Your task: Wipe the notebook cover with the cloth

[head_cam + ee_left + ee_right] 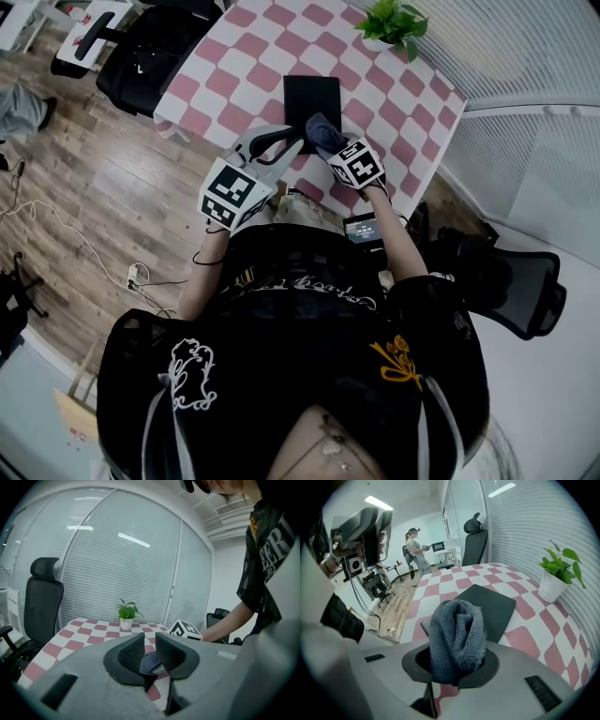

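The table [251,67] carries a pink-and-white checked cover. The notebook [311,97] lies flat at mid-width, its near end close to the table's near edge. Bare cover surrounds it to the left, right and far side. A black chair [150,54] stands at the left edge; a second chair [525,291] stands off the near right corner.

The right gripper [454,666] pinches the bunched grey cloth [457,632], which stands out between its jaws at the notebook's near end. Contact between cloth and cover cannot be determined.

The left gripper [150,652] is just left of the right one, above the near edge. Its jaws stand narrowly apart with nothing between them.

The white pot [551,586] holds a green plant [560,560] at the far right corner, well apart from the notebook.
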